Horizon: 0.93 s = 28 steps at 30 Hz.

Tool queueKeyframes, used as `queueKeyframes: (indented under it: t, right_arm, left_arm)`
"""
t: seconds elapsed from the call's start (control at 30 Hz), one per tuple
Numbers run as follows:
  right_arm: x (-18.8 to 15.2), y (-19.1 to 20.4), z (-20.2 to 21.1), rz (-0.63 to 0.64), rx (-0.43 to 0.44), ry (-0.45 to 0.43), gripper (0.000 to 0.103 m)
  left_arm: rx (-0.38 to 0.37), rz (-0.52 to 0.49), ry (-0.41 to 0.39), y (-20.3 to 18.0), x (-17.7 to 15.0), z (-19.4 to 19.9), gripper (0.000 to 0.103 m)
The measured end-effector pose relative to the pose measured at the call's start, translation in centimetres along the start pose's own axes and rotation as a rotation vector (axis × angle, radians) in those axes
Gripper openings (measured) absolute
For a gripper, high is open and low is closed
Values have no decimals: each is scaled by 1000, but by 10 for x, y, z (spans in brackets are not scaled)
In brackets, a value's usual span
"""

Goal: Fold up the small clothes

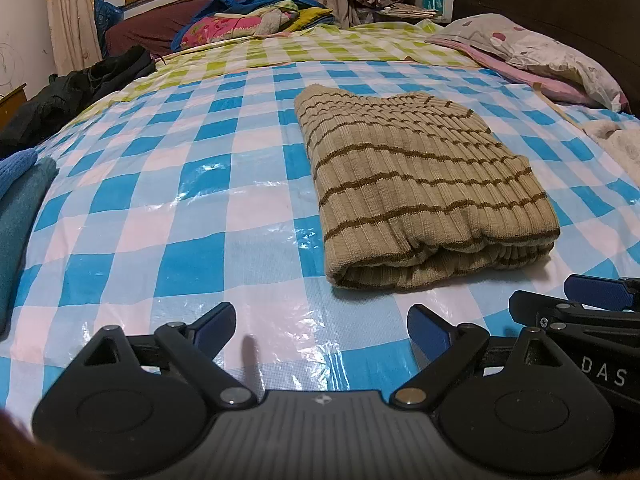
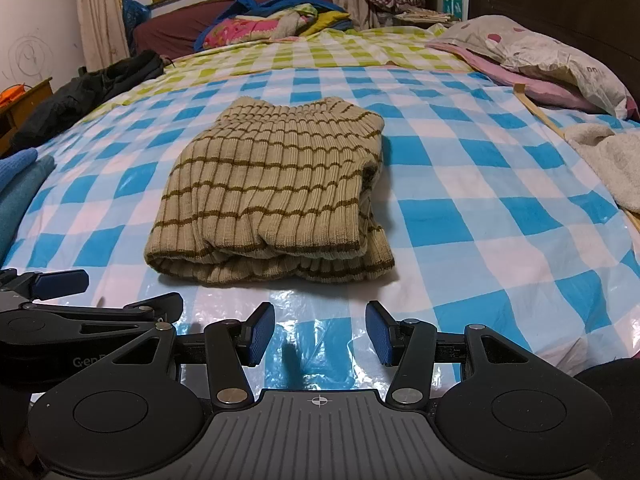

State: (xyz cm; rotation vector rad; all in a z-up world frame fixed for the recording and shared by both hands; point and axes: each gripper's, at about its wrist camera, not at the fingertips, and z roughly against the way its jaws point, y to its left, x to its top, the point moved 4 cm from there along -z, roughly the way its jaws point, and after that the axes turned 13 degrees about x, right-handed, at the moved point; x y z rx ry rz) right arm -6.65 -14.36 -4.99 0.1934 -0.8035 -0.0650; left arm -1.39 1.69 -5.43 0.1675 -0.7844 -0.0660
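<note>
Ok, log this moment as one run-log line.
striped knit sweater: folded, on checked sheet | left gripper: open, empty | right gripper: open, empty

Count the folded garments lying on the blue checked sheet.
1 for certain: the striped beige sweater, folded mid-sheet ahead of both open grippers. Blue cloth at the left edge may be more; it is cut off.

Left edge crops the blue cloths (image 1: 18, 200); right edge crops the white towel (image 2: 612, 164).

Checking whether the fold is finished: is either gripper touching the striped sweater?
Apart. Both wrist views show checkered sheet between the folded striped sweater and the open left gripper and right gripper.
</note>
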Motion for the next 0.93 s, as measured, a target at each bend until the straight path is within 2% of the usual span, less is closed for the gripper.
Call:
queueKeyframes:
  t: [0.93]
  right_arm:
    - [0,1,-1,-2,-1,2,50]
  left_arm:
    - [0,12,8,1,1,-2,96]
